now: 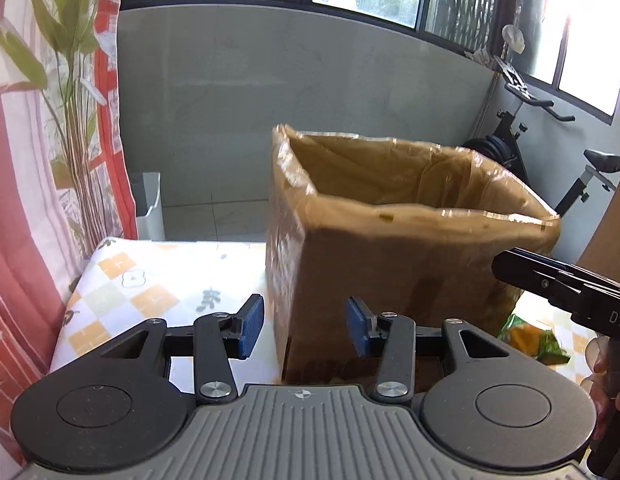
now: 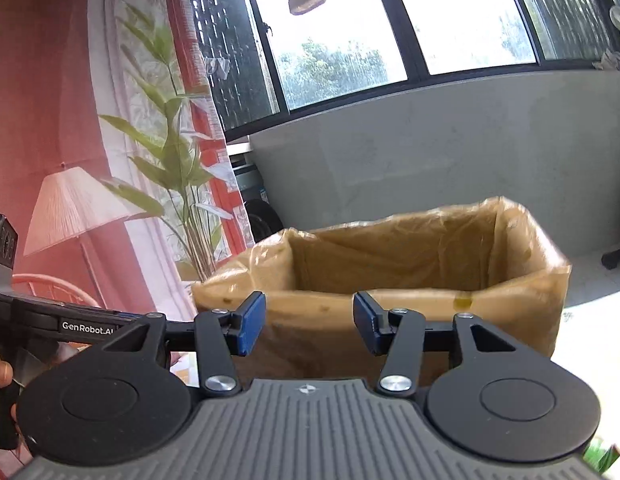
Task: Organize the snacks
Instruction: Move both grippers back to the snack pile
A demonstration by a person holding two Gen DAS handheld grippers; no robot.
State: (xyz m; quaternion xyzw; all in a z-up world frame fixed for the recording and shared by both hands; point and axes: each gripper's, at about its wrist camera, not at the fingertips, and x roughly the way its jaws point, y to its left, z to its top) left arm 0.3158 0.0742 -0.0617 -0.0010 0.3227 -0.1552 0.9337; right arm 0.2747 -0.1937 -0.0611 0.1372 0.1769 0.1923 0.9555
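Observation:
A brown cardboard box (image 1: 390,264) lined with a clear plastic bag stands open-topped on the patterned tablecloth (image 1: 157,288); the right wrist view shows the same box (image 2: 410,320) from its long side. My left gripper (image 1: 305,326) is open in front of the box's near corner, nothing between its blue pads. My right gripper (image 2: 309,324) is open before the box's front wall, also empty. A green and orange snack packet (image 1: 530,338) lies on the cloth right of the box. The right gripper (image 1: 550,280) reaches in from the right edge of the left wrist view.
A floral curtain (image 1: 49,140) hangs left of the table, a white bin (image 1: 149,208) stands on the floor behind it. An exercise bike (image 1: 550,152) is at the back right. A grey low wall (image 1: 310,100) under windows lies beyond. A lamp (image 2: 73,208) stands left.

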